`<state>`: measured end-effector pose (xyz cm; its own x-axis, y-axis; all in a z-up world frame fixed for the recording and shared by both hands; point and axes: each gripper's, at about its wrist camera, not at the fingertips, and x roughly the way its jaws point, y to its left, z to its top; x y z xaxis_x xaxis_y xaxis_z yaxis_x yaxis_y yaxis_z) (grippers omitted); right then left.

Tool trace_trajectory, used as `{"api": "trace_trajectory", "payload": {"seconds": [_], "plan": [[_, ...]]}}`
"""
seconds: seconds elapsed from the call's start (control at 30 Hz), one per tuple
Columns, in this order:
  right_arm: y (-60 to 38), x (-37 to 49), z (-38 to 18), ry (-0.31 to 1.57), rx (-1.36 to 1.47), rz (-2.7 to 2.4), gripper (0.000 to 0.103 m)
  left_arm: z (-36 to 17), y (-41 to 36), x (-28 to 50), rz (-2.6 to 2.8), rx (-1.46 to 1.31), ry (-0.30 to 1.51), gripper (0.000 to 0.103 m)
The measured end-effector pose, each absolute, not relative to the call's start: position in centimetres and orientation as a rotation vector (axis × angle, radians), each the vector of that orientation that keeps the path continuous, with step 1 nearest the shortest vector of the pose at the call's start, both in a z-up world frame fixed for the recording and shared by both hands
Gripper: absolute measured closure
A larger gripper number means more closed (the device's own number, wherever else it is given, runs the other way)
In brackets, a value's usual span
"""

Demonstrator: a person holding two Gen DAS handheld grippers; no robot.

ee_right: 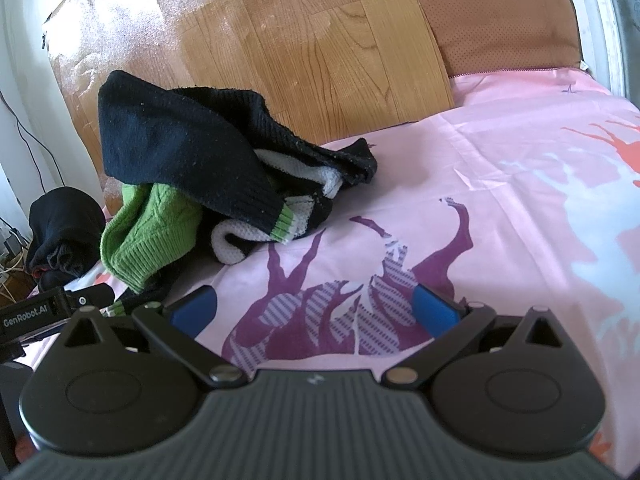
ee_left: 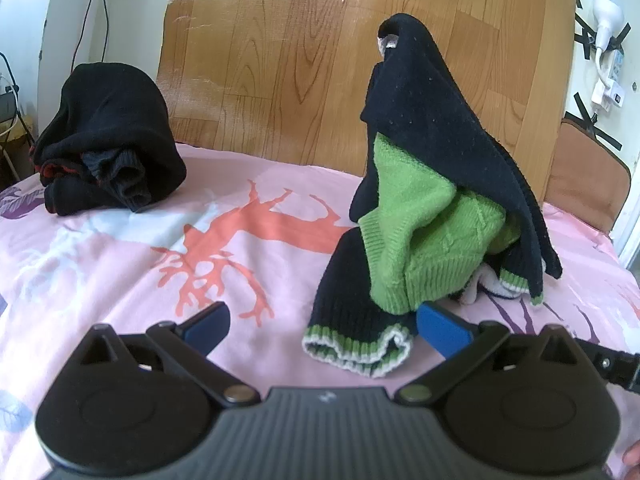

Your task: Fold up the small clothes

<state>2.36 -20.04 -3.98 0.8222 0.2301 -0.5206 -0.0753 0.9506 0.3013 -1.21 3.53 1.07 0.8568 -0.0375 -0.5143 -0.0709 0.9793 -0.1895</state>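
A small navy and green knit sweater (ee_left: 432,208) lies in a crumpled heap on the pink bed sheet (ee_left: 120,272), leaning up against the wooden board. One striped cuff (ee_left: 356,350) lies between my left gripper's blue fingers. My left gripper (ee_left: 322,326) is open, just in front of that cuff. In the right wrist view the same sweater (ee_right: 192,168) is at the left. My right gripper (ee_right: 314,312) is open and empty over the sheet, to the right of the sweater.
A folded black garment (ee_left: 108,140) sits at the far left of the bed, also seen in the right wrist view (ee_right: 64,232). A wood-grain board (ee_left: 320,60) stands behind the bed. A brown cushion (ee_right: 496,20) stands at the back right. Cables and plugs hang on the walls.
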Motion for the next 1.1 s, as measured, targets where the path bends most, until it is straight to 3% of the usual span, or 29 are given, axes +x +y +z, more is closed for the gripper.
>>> {"api": "trace_trajectory", "payload": {"seconds": [1.1], "plan": [[-20.31, 2.27, -3.98, 0.58, 0.291, 0.17, 0.0, 1.14, 3.33, -1.15, 0.01, -0.209, 0.538, 0.0]]}}
